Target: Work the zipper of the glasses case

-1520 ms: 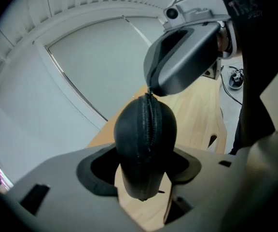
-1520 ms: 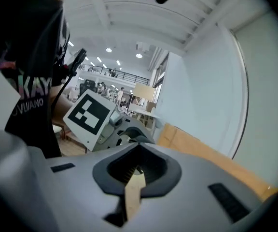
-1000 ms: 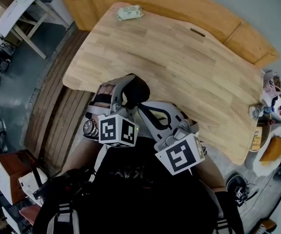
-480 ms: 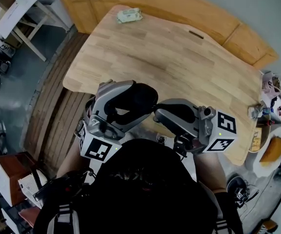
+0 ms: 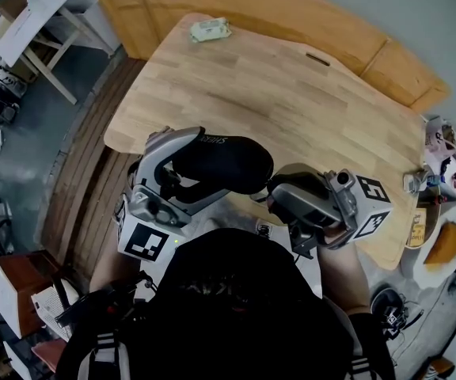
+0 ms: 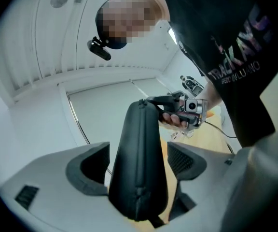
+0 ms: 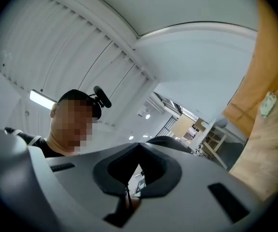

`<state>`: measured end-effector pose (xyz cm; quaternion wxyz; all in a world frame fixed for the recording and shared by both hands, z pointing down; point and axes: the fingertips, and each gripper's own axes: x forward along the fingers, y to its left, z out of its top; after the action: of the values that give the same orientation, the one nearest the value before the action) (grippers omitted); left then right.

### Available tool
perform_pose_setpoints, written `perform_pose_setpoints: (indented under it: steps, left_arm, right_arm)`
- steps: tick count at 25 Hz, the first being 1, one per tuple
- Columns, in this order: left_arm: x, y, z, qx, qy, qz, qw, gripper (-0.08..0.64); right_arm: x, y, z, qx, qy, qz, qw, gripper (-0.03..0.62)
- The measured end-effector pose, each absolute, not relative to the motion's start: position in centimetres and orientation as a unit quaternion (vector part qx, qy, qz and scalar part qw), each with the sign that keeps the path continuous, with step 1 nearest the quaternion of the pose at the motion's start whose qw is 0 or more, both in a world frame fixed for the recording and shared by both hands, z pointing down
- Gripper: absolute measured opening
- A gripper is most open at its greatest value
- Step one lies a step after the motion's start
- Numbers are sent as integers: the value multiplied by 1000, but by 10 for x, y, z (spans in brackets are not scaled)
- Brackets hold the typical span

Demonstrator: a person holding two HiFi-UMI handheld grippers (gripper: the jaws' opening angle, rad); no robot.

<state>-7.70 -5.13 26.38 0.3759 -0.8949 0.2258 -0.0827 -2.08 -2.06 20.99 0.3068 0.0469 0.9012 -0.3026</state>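
The black glasses case (image 5: 224,163) hangs in the air over the table's near edge, lying sideways with its long side left to right. My left gripper (image 5: 200,169) straddles its left part. In the left gripper view the case (image 6: 139,168) stands between the jaws of my left gripper (image 6: 138,163), which are opening, with a gap to each pad (image 6: 185,158). My right gripper (image 5: 271,192) is shut at the case's right end. Seen from the left gripper, my right gripper's (image 6: 153,101) tip meets the case's far end. Whether it pinches the zipper pull does not show.
The wooden table (image 5: 291,101) stretches ahead, with a small pale packet (image 5: 210,28) at its far edge. A second wooden top (image 5: 236,2) lies behind it. Small items (image 5: 442,172) crowd the right side. The person's black shirt (image 5: 236,307) fills the bottom of the head view.
The case has swung from upright to lying sideways, pointing right, and the left gripper has turned with it. The right gripper has rolled over and moved right, to the case's end.
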Motion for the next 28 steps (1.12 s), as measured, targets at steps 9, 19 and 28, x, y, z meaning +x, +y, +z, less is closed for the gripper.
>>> perform_pose_setpoints:
  steps: [9, 19, 28]
  left_arm:
    - [-73, -55, 271, -908, 227, -96, 338, 286]
    - [-79, -87, 307, -884, 294, -229, 282, 275]
    - [-83, -105, 334, -850, 324, -316, 270, 273]
  right_arm:
    - [-15, -23, 211, 63, 890, -319, 320, 17]
    - [-16, -60, 247, -193, 942, -212, 175, 17]
    - [-27, -63, 265, -286, 951, -102, 62, 17]
